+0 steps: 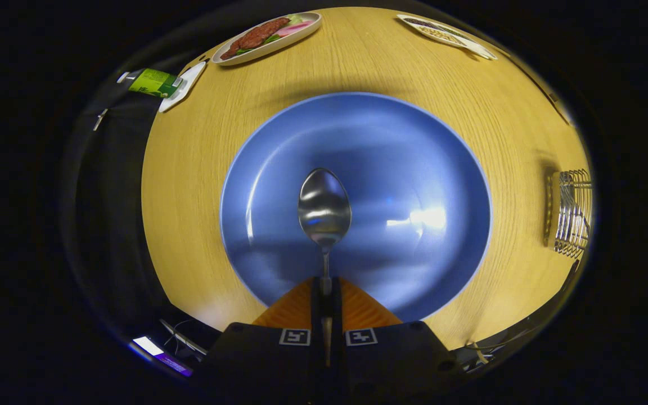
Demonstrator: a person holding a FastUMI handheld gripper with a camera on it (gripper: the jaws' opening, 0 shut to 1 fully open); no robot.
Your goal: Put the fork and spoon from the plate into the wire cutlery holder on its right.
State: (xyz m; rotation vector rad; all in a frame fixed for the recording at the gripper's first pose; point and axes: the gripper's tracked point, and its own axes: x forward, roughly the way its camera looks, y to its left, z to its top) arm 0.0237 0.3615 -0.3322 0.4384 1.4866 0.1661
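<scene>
The spoon is pinched by its handle between the gripper fingers, nearly pressed together, bowl held over the blue plate. The wire cutlery holder is seen well off right.

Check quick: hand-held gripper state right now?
Hand-held gripper: closed on the spoon handle, bowl ahead over the blue plate.

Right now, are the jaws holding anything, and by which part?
Yes. The gripper is shut on the spoon, clamping its handle just behind the bowl, which sticks out ahead over the blue plate.
</scene>
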